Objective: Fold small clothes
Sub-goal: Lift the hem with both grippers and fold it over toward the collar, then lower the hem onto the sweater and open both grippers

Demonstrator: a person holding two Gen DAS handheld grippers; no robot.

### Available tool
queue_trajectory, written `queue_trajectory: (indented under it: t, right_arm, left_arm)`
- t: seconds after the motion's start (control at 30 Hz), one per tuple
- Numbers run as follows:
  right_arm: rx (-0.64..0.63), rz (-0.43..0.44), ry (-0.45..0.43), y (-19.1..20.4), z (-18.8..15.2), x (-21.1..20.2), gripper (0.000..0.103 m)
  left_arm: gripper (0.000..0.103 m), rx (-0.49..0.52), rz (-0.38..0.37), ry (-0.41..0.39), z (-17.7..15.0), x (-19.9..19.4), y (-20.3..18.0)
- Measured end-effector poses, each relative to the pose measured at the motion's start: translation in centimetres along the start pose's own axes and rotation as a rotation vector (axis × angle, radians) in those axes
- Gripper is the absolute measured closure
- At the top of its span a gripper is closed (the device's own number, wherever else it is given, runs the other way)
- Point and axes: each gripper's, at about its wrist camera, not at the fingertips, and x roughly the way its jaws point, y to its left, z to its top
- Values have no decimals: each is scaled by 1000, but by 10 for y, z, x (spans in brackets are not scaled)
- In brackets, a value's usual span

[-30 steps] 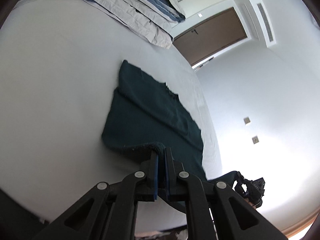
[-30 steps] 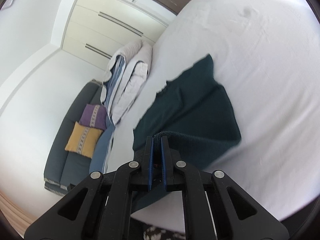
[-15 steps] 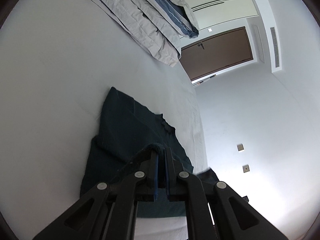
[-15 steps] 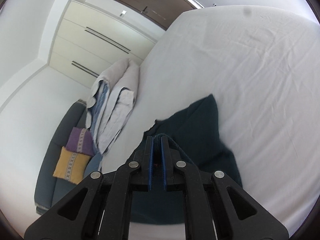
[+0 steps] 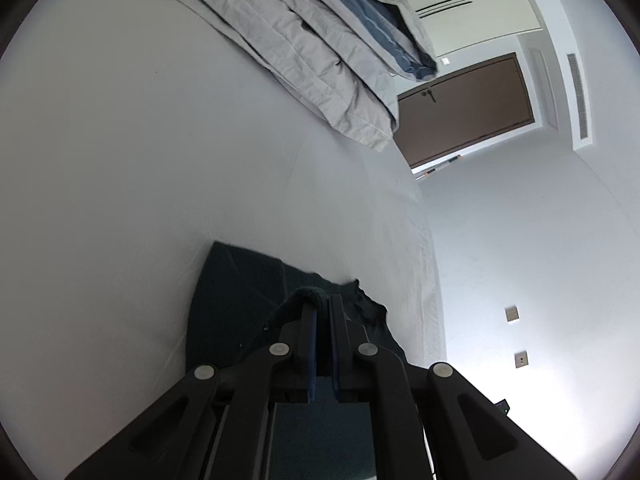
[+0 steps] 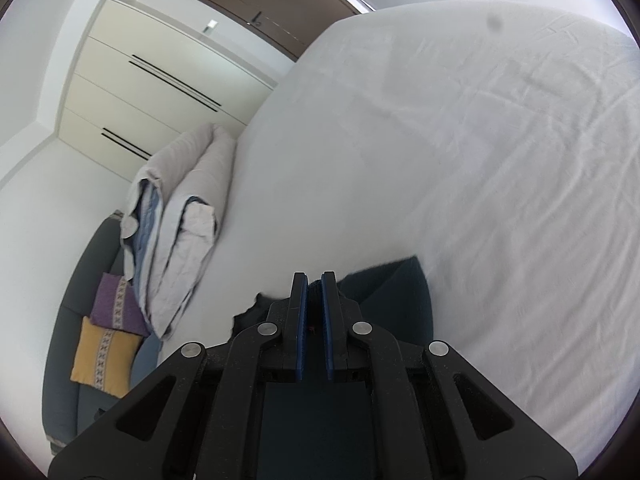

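- The left tool (image 5: pixel 322 306) pinches a raised edge of the dark green garment (image 5: pixel 236 300).
- The garment lies on the white bed (image 5: pixel 160 160).
- A folded grey duvet (image 5: pixel 304 44) sits farther back.

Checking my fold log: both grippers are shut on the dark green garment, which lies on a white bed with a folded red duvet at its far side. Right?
Not quite. The duvet is grey with blue, not red, as the left wrist view shows. The rest holds: left gripper and right gripper are shut on the dark green garment, on the white bed.

Dark teal garment (image 5: pixel 240 292) on white sheet (image 6: pixel 480 160); grey-and-blue striped duvet (image 5: pixel 312 36); purple cushion (image 6: pixel 114 304) and yellow cushion (image 6: pixel 102 356) with patterned bands.
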Motion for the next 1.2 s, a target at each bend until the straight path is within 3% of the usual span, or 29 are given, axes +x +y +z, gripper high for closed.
queue_trajectory:
  t: [0.37,0.47,0.53,0.6,0.8,0.97,1.1,1.17,1.2]
  right_arm:
    - [-9,-139,3,-24,35,86,96]
    - [-10,-205,23,-33,39,102,92]
    - [-40,-190,2,-29,36,97,83]
    - [-92,-201,-12,-22,28,90,75]
    - [-255,-198,15,13,-9,63,75]
    - [-414,-115,86,55,-68,39,75]
    - [-490,-22,208,75,-122,46,75]
    - [-471,-5,286,68,-146,56,72]
    - [-449,-22,315,61,-151,65,71]
  left_arm:
    - [94,-3,127,47,24,79,26]
    - [80,17,156,54,23,83,30]
    - [47,59,154,33,19,71,23]
    - [38,87,171,-6,17,58,17]
    - [38,174,211,-70,-2,20,1]
    - [38,320,260,-59,-45,15,-15]
    - [39,450,335,-14,-84,32,-22]
    - [43,496,416,5,-96,45,-13]
    - [50,497,428,11,-99,46,-8]
